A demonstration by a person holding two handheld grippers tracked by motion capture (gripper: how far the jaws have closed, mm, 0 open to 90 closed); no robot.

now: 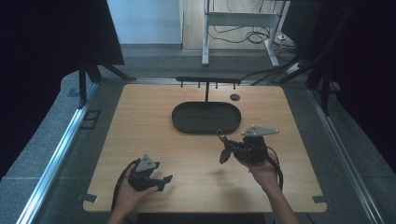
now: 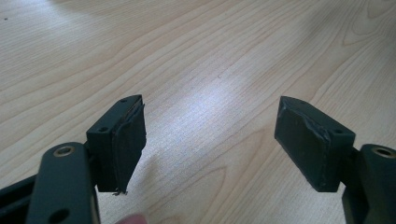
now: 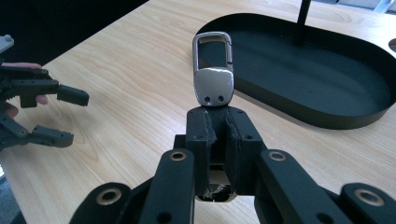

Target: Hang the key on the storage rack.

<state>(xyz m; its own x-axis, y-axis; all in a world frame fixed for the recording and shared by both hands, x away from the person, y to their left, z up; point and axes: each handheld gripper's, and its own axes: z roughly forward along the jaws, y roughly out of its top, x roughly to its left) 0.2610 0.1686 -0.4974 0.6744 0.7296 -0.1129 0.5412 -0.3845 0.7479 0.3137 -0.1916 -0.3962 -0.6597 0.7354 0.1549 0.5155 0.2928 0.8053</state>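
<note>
My right gripper (image 3: 219, 116) is shut on the dark strap of a silver metal key clip (image 3: 213, 74), which sticks up past the jaw tips with its snap-hook loop on top. From above, the clip (image 1: 219, 135) points from this gripper (image 1: 225, 150) toward the black oval tray (image 1: 187, 116), just short of its near rim. A thin post rises from the tray to a black bar with small hooks (image 1: 208, 80). My left gripper (image 2: 210, 135) is open with only bare wood between its pads. It sits low at the table's front left (image 1: 166, 181).
The wooden table (image 1: 140, 130) has a round cable hole (image 1: 235, 97) behind the tray at the right. The tray's wall (image 3: 327, 116) lies close ahead and right of the held clip. My left gripper (image 3: 65, 116) is far off to its left.
</note>
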